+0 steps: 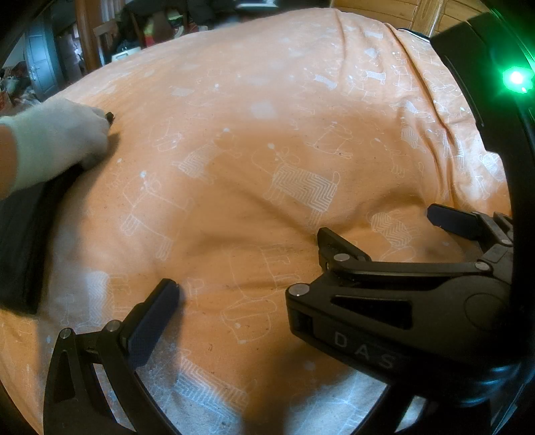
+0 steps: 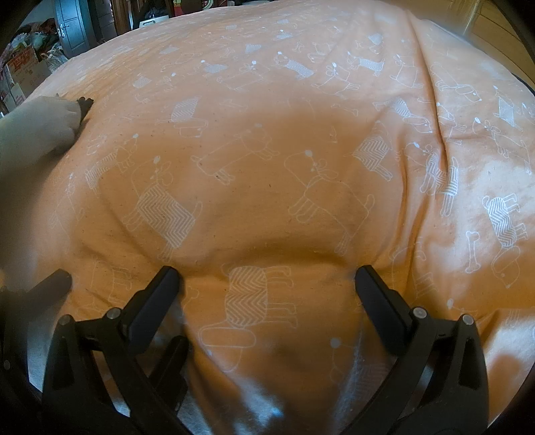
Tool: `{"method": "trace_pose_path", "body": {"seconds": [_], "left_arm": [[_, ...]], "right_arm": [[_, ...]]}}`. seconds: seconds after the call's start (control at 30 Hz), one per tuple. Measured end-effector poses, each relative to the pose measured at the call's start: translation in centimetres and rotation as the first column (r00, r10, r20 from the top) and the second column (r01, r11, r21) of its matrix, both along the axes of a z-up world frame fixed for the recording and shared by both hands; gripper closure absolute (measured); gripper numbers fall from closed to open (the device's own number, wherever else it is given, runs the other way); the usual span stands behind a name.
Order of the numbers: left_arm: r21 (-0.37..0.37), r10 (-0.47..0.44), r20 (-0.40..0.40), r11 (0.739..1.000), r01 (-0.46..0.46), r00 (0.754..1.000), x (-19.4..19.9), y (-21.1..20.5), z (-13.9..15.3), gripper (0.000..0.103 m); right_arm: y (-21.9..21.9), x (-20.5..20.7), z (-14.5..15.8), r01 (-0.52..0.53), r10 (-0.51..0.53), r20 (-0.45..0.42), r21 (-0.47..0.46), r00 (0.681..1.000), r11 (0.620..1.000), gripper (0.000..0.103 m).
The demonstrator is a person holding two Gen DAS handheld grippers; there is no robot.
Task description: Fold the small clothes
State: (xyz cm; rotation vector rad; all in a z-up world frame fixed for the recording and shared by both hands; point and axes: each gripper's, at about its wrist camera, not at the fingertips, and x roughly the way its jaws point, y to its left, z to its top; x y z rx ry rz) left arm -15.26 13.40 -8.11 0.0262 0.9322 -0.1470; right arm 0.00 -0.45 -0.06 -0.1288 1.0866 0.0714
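Observation:
A dark garment (image 1: pixel 20 241) lies at the left edge of the orange bedspread (image 1: pixel 267 117), seen in the left wrist view. A white-gloved hand (image 1: pixel 57 140) rests on its far end and pinches a small black piece. My left gripper (image 1: pixel 264 287) hovers open over bare bedspread, well right of the garment. Its right finger is hidden behind my right gripper (image 1: pixel 378 222), which stands open beside it. In the right wrist view my right gripper (image 2: pixel 267 272) is open over the bedspread (image 2: pixel 284 150) with nothing between its fingers. The gloved hand (image 2: pixel 40 127) is far left.
The bedspread has white dog outlines and soft folds, with a long ridge (image 2: pixel 438 110) at the right. Beyond the bed's far edge stand a dark door (image 2: pixel 72 26), boxes (image 2: pixel 23 67) and clutter. Wooden flooring (image 1: pixel 378 13) shows at the top right.

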Motion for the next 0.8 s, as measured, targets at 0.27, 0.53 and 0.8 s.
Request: {"method": "trace_pose_path", "body": {"seconds": [0.27,0.53,0.8], "left_arm": [[0.000,0.000,0.000,1.000,0.000,1.000,0.00,0.00,0.00,0.000],[0.000,0.000,0.001,1.000,0.000,1.000,0.00,0.00,0.00,0.000],[-0.001,0.000,0.002,1.000,0.000,1.000,-0.01,0.00,0.00,0.000]], "right_arm": [[0.00,-0.02,0.01,0.000,0.000,0.003,0.004,1.000,1.000,0.000],[0.00,-0.03,0.01,0.000,0.000,0.005,0.006,1.000,1.000,0.000],[0.00,-0.04,0.01,0.000,0.000,0.006,0.008,1.000,1.000,0.000]]}}
